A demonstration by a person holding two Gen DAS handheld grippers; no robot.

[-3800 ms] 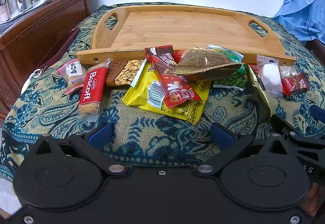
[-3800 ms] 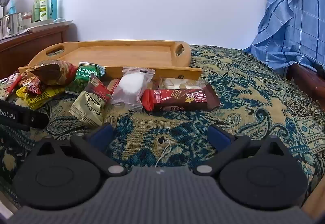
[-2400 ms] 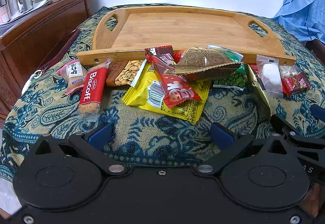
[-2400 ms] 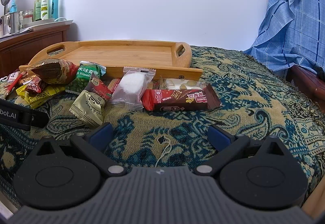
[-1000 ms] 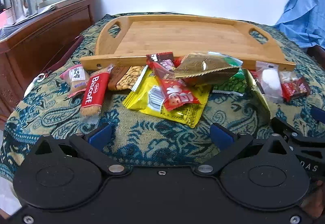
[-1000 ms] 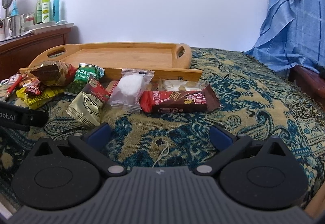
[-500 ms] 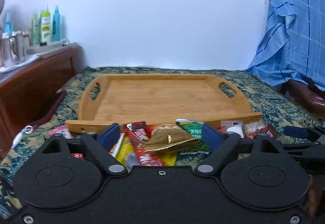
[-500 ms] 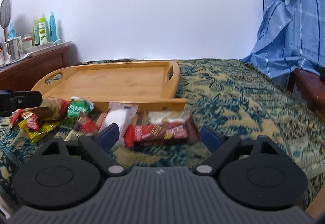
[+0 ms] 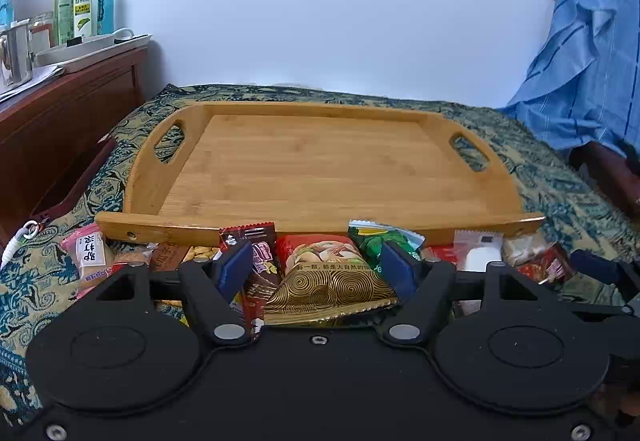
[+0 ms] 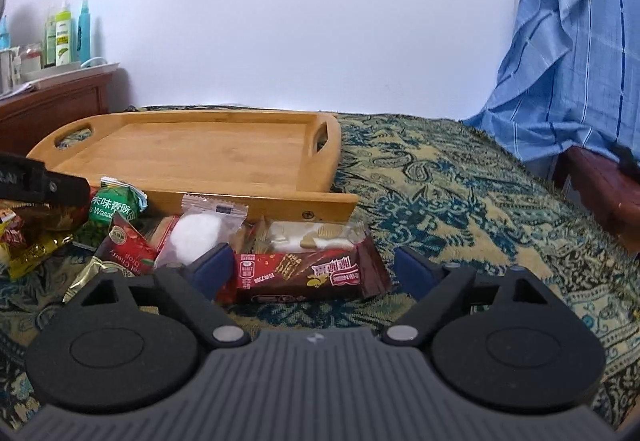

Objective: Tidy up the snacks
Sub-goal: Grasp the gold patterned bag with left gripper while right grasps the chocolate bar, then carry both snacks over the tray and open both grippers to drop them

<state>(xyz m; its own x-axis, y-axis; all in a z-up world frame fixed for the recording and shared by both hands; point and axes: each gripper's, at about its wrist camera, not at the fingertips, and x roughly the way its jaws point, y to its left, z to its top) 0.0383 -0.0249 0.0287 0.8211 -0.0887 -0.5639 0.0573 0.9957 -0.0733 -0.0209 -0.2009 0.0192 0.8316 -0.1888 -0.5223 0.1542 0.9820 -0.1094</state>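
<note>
A bamboo tray (image 9: 320,169) with two handles lies bare on the patterned cloth; it also shows in the right wrist view (image 10: 192,149). Several snack packets lie along its near edge. My left gripper (image 9: 318,269) is open, its blue pads on either side of a gold and red spiral-pattern packet (image 9: 328,281). My right gripper (image 10: 314,269) is open, its pads on either side of a dark red chocolate bar packet (image 10: 308,273). A clear packet with a white sweet (image 10: 200,233) and a green wasabi pea packet (image 10: 114,205) lie to its left.
A pink packet (image 9: 86,253) lies at the far left of the pile. A wooden dresser (image 9: 68,113) with bottles (image 9: 82,3) stands at the left. Blue plaid fabric (image 10: 580,53) hangs at the right over a dark wooden edge (image 10: 604,193).
Both grippers have dropped and moved forward into the snack pile. The left now straddles the gold packet, the right straddles the chocolate bar. Both jaws are narrower than a second ago.
</note>
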